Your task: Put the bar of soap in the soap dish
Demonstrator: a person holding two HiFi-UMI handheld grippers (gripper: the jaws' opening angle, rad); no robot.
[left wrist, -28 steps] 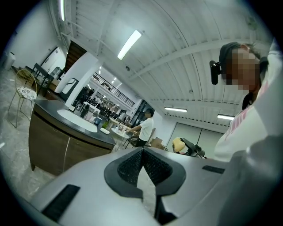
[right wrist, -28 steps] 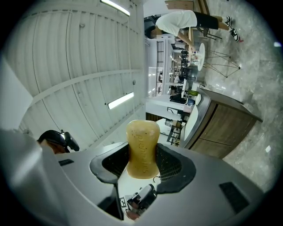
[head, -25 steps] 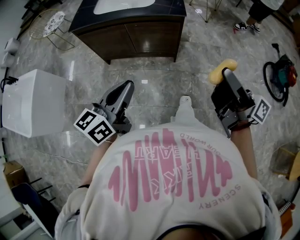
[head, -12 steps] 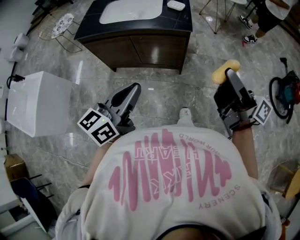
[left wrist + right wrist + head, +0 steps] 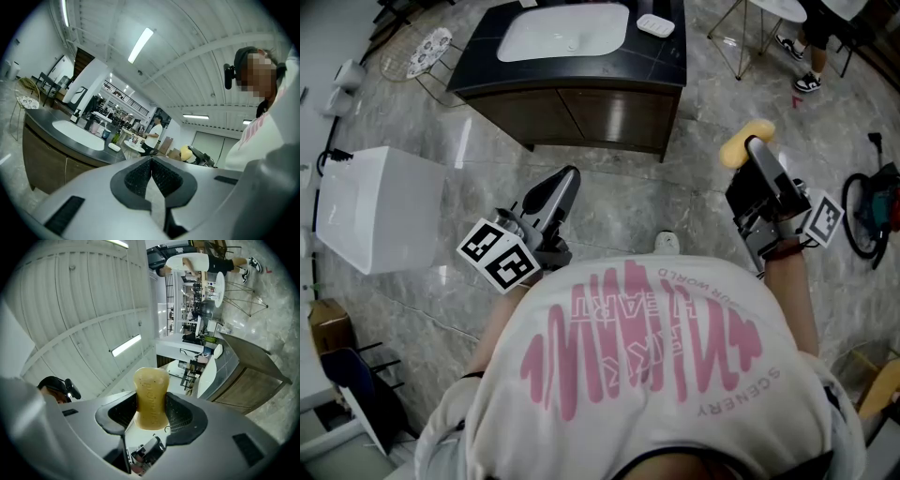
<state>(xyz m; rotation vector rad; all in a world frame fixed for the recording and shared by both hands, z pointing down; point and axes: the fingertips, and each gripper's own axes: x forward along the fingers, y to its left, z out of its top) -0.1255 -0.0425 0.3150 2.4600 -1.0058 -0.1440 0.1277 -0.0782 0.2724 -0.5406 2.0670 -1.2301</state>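
Soap (image 5: 151,397) stays pinched in right claw (image 5: 151,412), left claw (image 5: 151,174) pressed together, vanity (image 5: 600,114) nearer.

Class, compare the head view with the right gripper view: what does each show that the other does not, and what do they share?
Only the head view shows the left gripper, the white box on the floor and the person's printed shirt. Only the right gripper view shows a ceiling light and the pads pressing both sides of the bar of soap. Both show that yellow bar held in the right gripper, and the sink cabinet.
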